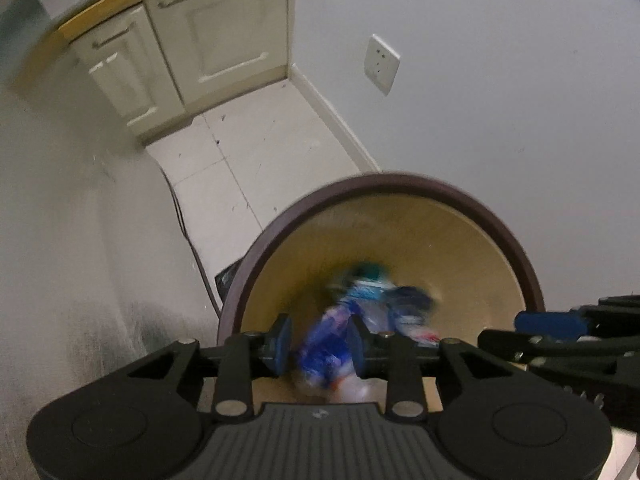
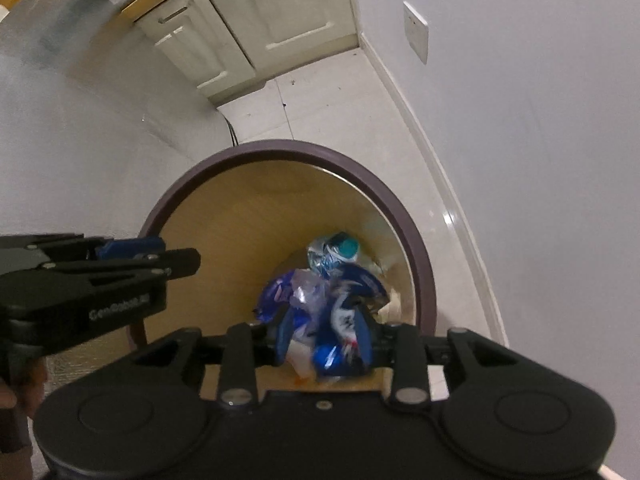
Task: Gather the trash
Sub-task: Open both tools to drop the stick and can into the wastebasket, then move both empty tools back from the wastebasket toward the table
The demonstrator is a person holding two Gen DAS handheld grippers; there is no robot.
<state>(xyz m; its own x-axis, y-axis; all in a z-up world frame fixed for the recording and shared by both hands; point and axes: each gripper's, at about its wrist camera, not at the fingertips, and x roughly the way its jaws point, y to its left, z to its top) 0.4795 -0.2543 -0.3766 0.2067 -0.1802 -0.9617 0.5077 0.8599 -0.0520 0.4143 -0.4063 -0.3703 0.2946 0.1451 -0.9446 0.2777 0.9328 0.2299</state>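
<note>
Left wrist view caught the left gripper (image 1: pixel 320 344) pointing steeply down over the round bin (image 1: pixel 400 184), its blue pads parted a little with a blurred blue wrapper (image 1: pixel 324 344) between them; whether the pads still pressed on it was lost in the blur. Only that view showed a dark cable (image 1: pixel 188 232) trailing down beside the bin, and the right gripper coming in from the right edge over the rim. Right wrist view gave the sharper look: the right gripper (image 2: pixel 324 340) was likewise partly spread, with a crumpled blue and white packet (image 2: pixel 340 344) between its pads, contact unclear again. From there the left gripper showed side-on at the left, a hand (image 2: pixel 16 392) behind it, reaching over the near rim. For edges, the bin's dark purple rim sat close to the grey wall (image 2: pixel 540 160) on the right, with its skirting, and a pale surface crowded in on the left; open tiled floor (image 2: pixel 320 108) ran ahead to the cream cabinet doors (image 2: pixel 280 12). Down in the tan interior lay a heap of trash (image 2: pixel 320 276): blue wrappers, clear plastic, and something crushed with a teal cap (image 2: pixel 348 246) at the far side.
</note>
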